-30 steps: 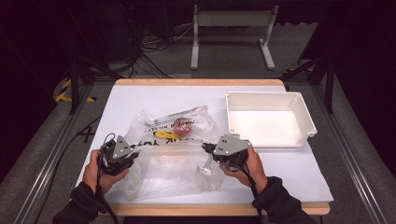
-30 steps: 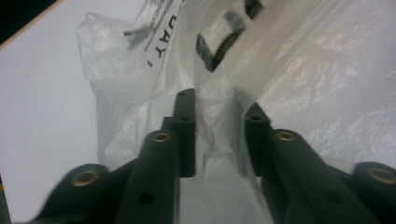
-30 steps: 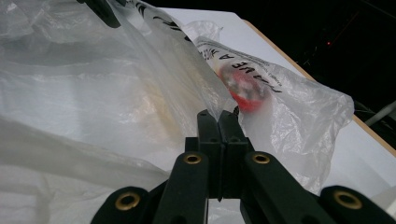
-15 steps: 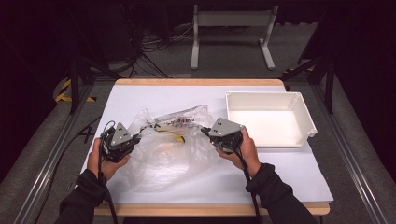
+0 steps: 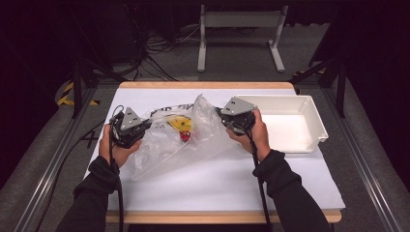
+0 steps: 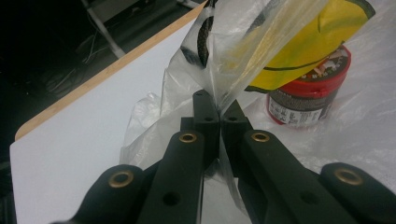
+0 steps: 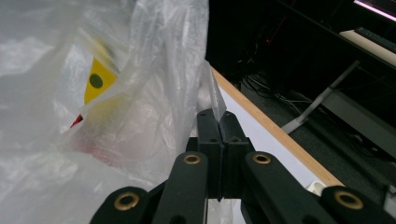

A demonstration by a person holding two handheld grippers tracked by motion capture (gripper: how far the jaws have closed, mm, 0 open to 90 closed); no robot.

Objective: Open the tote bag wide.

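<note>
A clear plastic bag with yellow and black print lies on the white table, its upper edge lifted between my two grippers. Inside it is a small jar with a red lid, seen close up as a jar lying on its side in the left gripper view. My left gripper is shut on the bag's left edge, and its jaws pinch the film. My right gripper is shut on the right edge, with a thin fold of the bag caught between its closed jaws.
A white empty tray stands on the table just right of my right hand. The wooden far edge of the table runs behind the bag. Dark floor, cables and a metal stand lie beyond it.
Both hands have moved away from the front edge and upward, pulling the bag's edge up with them. The bag now stands in a peak between them, and the jar has slid lower inside.
</note>
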